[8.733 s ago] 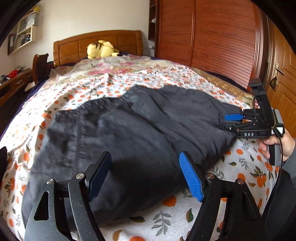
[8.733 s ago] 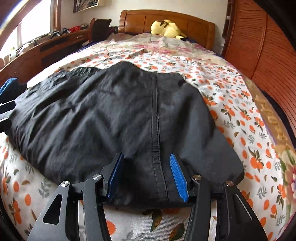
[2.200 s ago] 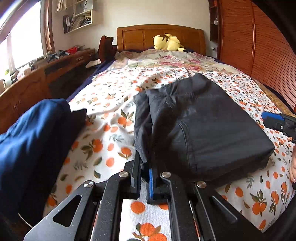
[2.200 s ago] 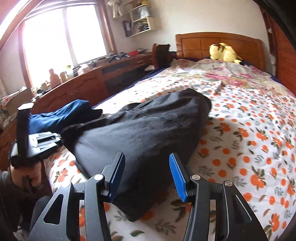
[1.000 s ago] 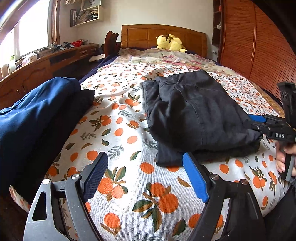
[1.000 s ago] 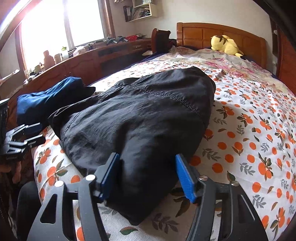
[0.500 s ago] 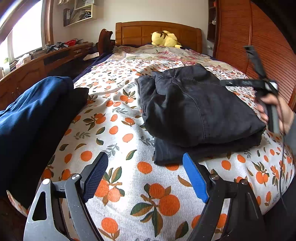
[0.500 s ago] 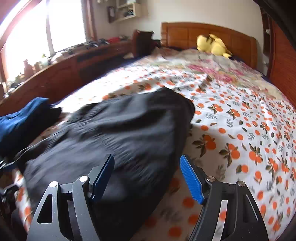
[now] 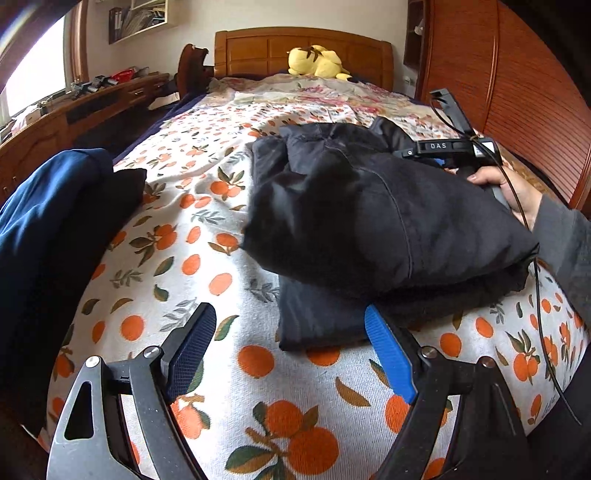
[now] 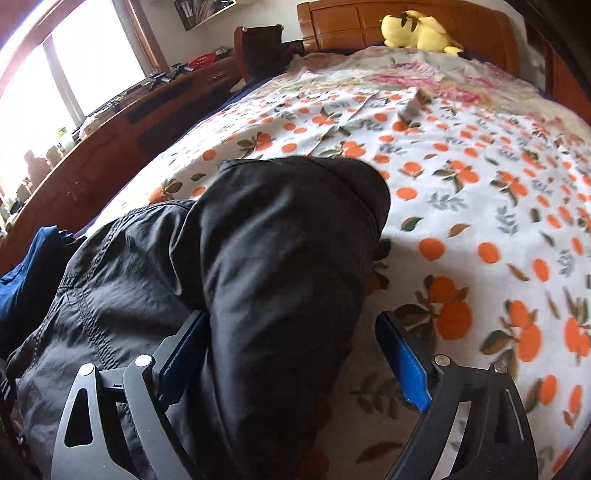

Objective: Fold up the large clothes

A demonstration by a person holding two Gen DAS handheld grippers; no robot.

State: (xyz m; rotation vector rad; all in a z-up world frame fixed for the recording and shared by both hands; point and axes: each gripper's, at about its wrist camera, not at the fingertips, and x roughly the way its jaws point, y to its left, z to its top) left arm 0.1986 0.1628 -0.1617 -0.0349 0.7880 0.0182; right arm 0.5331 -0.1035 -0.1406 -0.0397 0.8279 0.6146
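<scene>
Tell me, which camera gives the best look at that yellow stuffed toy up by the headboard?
The right wrist view. There the yellow stuffed toy looks larger and its body and dark-tipped ears show clearly against the headboard. The left wrist view also shows the toy, unobstructed but smaller and farther off, so details are harder to make out.

Daylight enters through the window [image 10: 74, 70] at the far left, which is overexposed to plain white in both views. Room illumination is moderate and diffuse, with soft shadows. The black garment [image 9: 373, 218] renders dark with little fold detail. Fisheye distortion bends the bed [image 9: 221, 184] and wardrobe [image 9: 517, 74] toward black vignetted corners. The right wrist view shows motion blur across the orange-print bedspread [image 10: 498, 221].
</scene>
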